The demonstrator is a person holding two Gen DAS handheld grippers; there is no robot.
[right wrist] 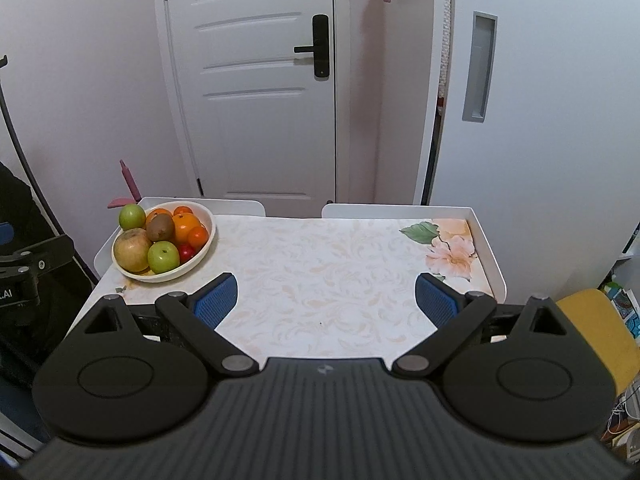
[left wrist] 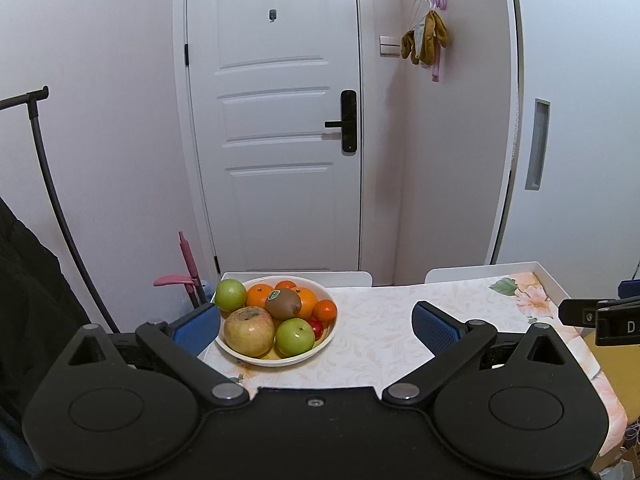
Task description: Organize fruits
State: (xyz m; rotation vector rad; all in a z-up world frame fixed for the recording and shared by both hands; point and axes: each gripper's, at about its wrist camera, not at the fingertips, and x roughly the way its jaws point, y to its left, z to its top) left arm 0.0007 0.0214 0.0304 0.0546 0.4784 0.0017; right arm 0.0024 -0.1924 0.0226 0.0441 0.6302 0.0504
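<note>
A cream bowl [left wrist: 325, 342] [right wrist: 210, 226] piled with fruit stands at the table's far left corner. It holds a yellowish apple [left wrist: 249, 331] [right wrist: 132, 250], two green apples [left wrist: 295, 337] [left wrist: 230, 295], a kiwi [left wrist: 283, 304] [right wrist: 159, 227], oranges [left wrist: 306, 302] [right wrist: 186, 227] and small red fruit [left wrist: 317, 328]. My left gripper [left wrist: 318, 326] is open just in front of the bowl, nothing between its blue pads. My right gripper [right wrist: 326, 300] is open over the bare middle of the table, empty. The right gripper's side shows at the right edge [left wrist: 600, 316].
The small white table [right wrist: 320, 272] has a raised rim and a floral cloth. A white door [left wrist: 276, 120] stands behind it, a pink-handled tool [left wrist: 186, 272] leans at the left, and a yellow seat [right wrist: 600, 332] sits at the right. Dark cloth lies at the far left.
</note>
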